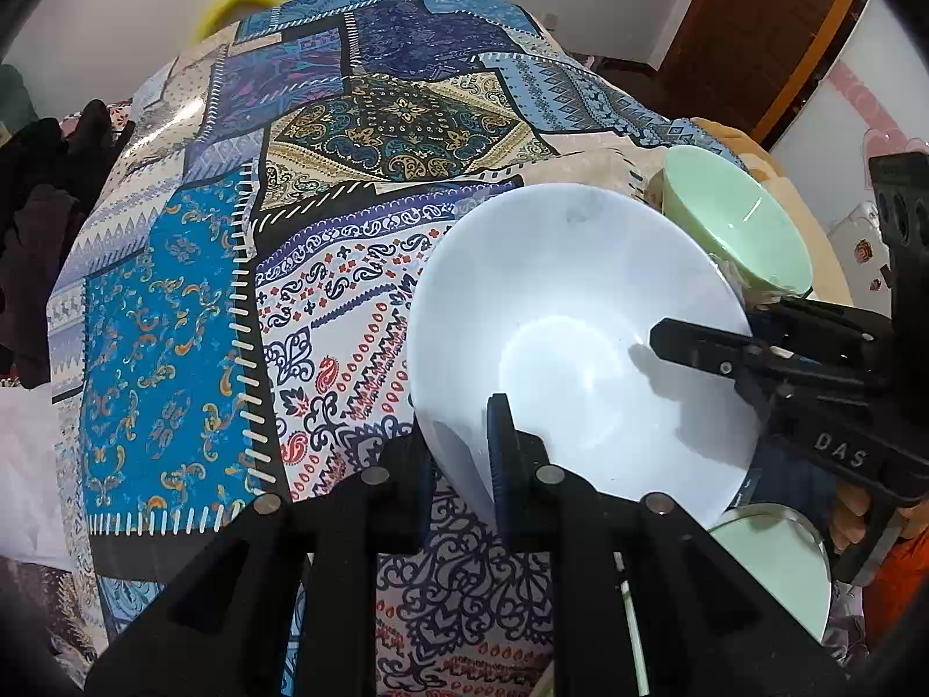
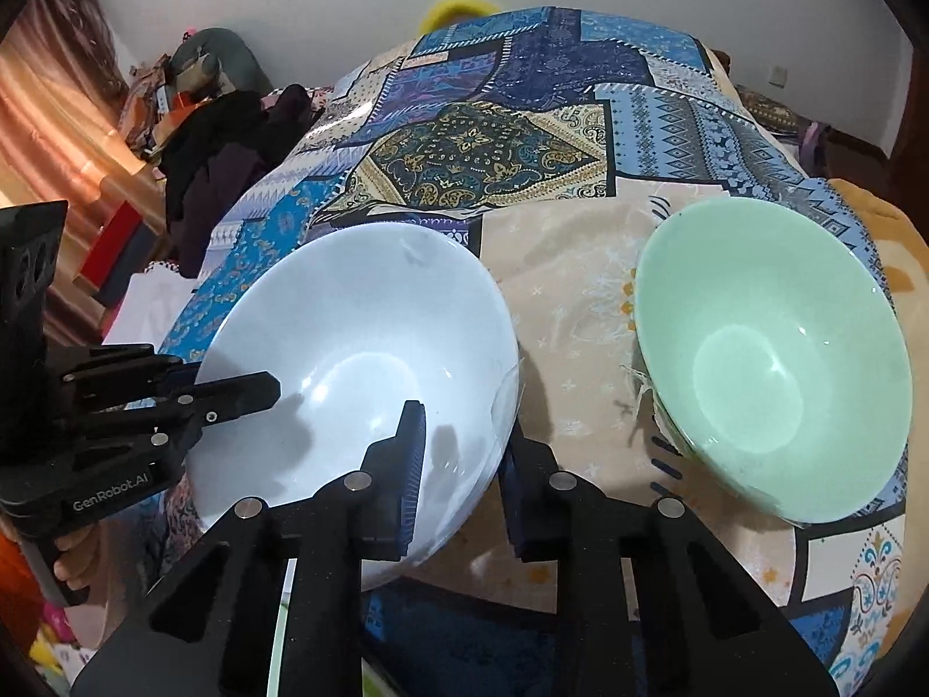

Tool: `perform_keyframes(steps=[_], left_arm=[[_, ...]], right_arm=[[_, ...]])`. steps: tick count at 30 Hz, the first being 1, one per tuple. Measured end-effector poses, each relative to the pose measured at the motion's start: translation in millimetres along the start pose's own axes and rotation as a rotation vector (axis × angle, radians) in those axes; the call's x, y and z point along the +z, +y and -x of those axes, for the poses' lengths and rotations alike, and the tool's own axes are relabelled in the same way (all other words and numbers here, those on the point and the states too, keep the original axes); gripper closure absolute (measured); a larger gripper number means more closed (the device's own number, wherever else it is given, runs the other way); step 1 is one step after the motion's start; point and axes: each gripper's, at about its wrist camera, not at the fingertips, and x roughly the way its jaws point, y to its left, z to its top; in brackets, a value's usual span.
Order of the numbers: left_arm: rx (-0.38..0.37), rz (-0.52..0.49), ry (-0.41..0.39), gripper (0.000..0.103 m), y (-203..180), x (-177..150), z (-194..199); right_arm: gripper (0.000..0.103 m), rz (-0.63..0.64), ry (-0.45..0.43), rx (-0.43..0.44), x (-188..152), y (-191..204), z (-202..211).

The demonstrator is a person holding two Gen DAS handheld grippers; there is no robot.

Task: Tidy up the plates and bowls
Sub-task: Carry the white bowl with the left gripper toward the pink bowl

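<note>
The left gripper (image 1: 464, 453) points steeply down, its jaws clamped on the near rim of the white bowl (image 1: 569, 348), one finger inside, one outside. The right gripper (image 2: 458, 464) pinches the same bowl's right rim likewise (jaws drawn tight). Fingers of a hand (image 2: 75, 557) wrap the left gripper's handle.

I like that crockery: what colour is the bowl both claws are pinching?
White, faintly bluish: the white bowl shows best in the right wrist view, beside a green bowl.
</note>
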Motion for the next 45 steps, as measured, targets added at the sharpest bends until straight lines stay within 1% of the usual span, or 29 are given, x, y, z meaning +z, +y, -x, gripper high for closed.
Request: perform_keyframes(steps=[5,8,14,19,23,37,45], left_arm=[[-0.016,0.022,-0.002,0.087,-3,-5,10],[-0.021,0.03,-0.019,0.087,-7,-11,22],[-0.019,0.037,-0.084,0.087,-13,-23,61],[0.009,0.044,-0.142,0.087,-17,-36,94],[0.014,0.061,-0.17,0.087,-16,-49,114],[0.053,0.116,-0.25,0.087,-5,-106,177],[0.067,0.161,-0.266,0.087,10,-140,197]], right_arm=[[0.081,0.002,-0.037,-0.007,0,6,16],[0.081,0.006,-0.067,-0.004,-1,12,28],[0.081,0.019,-0.111,0.014,-7,27,52],[0.081,0.046,-0.152,0.026,-13,45,71],[0.081,0.065,-0.176,0.042,-17,58,84],[0.081,0.132,-0.212,0.101,-40,106,105],[0.081,0.175,-0.208,0.135,-56,133,107]])
